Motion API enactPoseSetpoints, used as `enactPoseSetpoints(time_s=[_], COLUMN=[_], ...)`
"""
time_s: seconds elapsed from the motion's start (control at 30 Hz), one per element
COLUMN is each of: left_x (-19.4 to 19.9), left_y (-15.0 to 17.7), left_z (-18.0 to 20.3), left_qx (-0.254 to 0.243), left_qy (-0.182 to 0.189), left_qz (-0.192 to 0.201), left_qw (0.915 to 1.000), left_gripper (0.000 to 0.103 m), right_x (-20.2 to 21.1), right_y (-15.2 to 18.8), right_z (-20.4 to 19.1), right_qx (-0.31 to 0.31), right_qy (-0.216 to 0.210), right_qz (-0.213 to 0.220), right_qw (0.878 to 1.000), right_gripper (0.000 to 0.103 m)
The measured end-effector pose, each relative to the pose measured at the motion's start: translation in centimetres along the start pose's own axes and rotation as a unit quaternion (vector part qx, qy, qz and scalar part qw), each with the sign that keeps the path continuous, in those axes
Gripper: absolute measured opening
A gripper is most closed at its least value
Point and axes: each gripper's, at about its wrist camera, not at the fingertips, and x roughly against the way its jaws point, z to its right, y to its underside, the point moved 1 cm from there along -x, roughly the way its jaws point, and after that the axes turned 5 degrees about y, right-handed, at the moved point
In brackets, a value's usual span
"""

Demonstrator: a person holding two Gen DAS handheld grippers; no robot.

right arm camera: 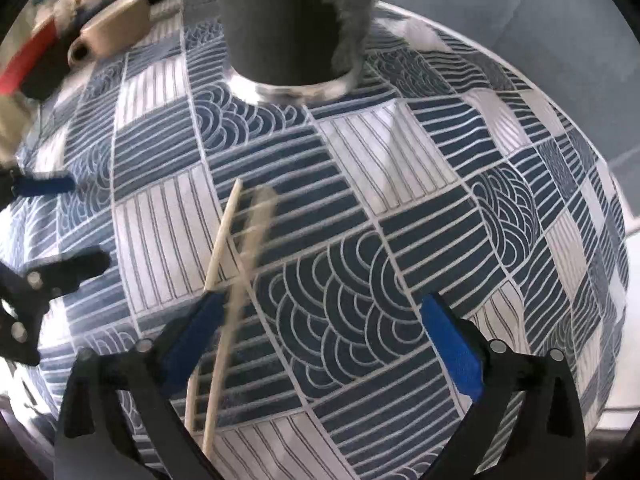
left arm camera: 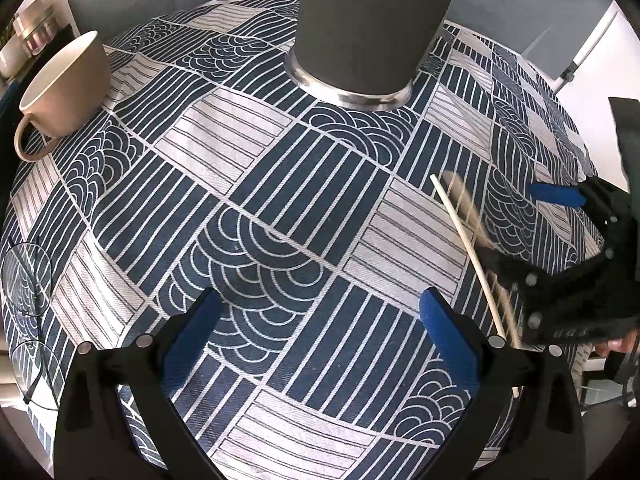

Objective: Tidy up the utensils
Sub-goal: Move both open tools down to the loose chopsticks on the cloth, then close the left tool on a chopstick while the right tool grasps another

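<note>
Tablecloth (left arm camera: 280, 184), blue and white blocks, fills both views; nothing else underfoot

Dark holder cup (left arm camera: 372, 28) with a steel base ring, upper centre in both wrist views, standing upright on the cloth. Judged the destination for the utensils; its mouth is out of frame, so what is already inside cannot be told

Beige mug (left arm camera: 64, 92), upper left, tipped toward the lens. Wire glasses (left arm camera: 26, 280) at the far left edge. Neither looks part of the job

Chopsticks (right arm camera: 222, 264): one sharp, one smeared by motion blur, lying left of centre in the right wrist view, tips pointing up-frame toward the holder. Both look to be on the cloth, or barely off it; blur prevents certainty

Progress, as a judgement: early. Pair not yet in the holder; pickup and drop both left

Right gripper (right arm camera: 320, 328): low over the cloth, angled toward the holder, jaws spread wide, left pad just beside or touching the chopsticks, nothing clamped. Blur suggests it is moving

Left gripper (left arm camera: 320, 320): hanging over bare cloth at lower centre, jaws wide apart, empty, facing the holder
</note>
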Motion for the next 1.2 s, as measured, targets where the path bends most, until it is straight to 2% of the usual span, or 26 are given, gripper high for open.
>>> enactPoseSetpoints(time_s=[0.1,0.23,0.3,0.4,0.5,0.6,0.67,0.8,0.93,0.97,1.0,1.03,1.1,1.13,1.17,1.2], left_x=[0.0,-0.1,-0.4,-0.9,-1.8,-2.6,-3.4,-4.9,-4.9,-4.8,-4.5,-4.0,-3.3,-2.9,-2.7,-2.4], left_y=[-0.4,-1.3,-1.7,-2.2,-2.6,-2.9,-3.0,-2.7,-2.5,-2.5,-2.4,-2.2,-1.8,-1.8,-1.8,-1.7], left_z=[0.4,1.7,2.5,4.2,5.8,6.9,7.8,9.4,9.5,9.4,9.2,8.8,8.0,7.2,6.5,5.1], left_qx=[-0.001,-0.002,-0.006,-0.026,-0.032,-0.03,-0.032,-0.051,-0.05,-0.05,-0.048,-0.048,-0.051,-0.046,-0.038,-0.013], left_qy=[0.0,0.008,0.021,0.017,0.022,0.028,0.006,-0.053,-0.057,-0.056,-0.056,-0.055,-0.052,-0.051,-0.049,-0.032], left_qz=[0.004,0.006,0.001,0.002,-0.015,-0.02,-0.027,-0.039,-0.037,-0.033,-0.029,-0.021,-0.012,-0.011,-0.011,-0.017], left_qw=[1.0,1.0,0.9998,0.9995,0.9991,0.9989,0.9991,0.9965,0.9964,0.9966,0.9969,0.9971,0.9972,0.9976,0.998,0.9993], left_gripper=[0.097,0.097,0.097,0.097,0.097,0.097,0.097,0.099,0.096,0.091,0.081,0.075,0.049,0.04,0.011,0.004], right_x=[-0.4,-0.2,-0.4,-0.5,-0.3,0.4,0.7,1.1,1.3,1.0,0.9,0.9,0.9,0.9,0.8,0.8], right_y=[0.3,1.0,1.8,2.7,3.7,4.4,4.7,4.9,6.0,5.9,6.0,6.0,6.3,6.3,6.3,6.4], right_z=[1.0,2.2,3.4,4.9,6.3,7.2,7.6,8.0,8.7,8.9,9.4,9.7,10.6,11.0,11.3,11.7], right_qx=[-0.031,-0.019,-0.035,-0.047,-0.053,-0.05,-0.047,-0.046,-0.055,-0.063,-0.068,-0.071,-0.086,-0.097,-0.106,-0.117], right_qy=[-0.019,-0.008,-0.024,-0.03,-0.033,-0.034,-0.035,-0.036,-0.036,-0.036,-0.034,-0.037,-0.052,-0.064,-0.072,-0.083], right_qz=[-0.02,-0.021,-0.034,-0.038,-0.041,-0.037,-0.035,-0.031,-0.029,-0.029,-0.031,-0.032,-0.034,-0.035,-0.036,-0.037], right_qw=[0.999,1.0,0.999,0.998,0.997,0.997,0.998,0.998,0.997,0.997,0.997,0.996,0.994,0.993,0.991,0.989], right_gripper=[0.095,0.095,0.095,0.094,0.09,0.072,0.059,0.043,0.017,0.011,0.008,0.007,0.004,0.004,0.004,0.004])
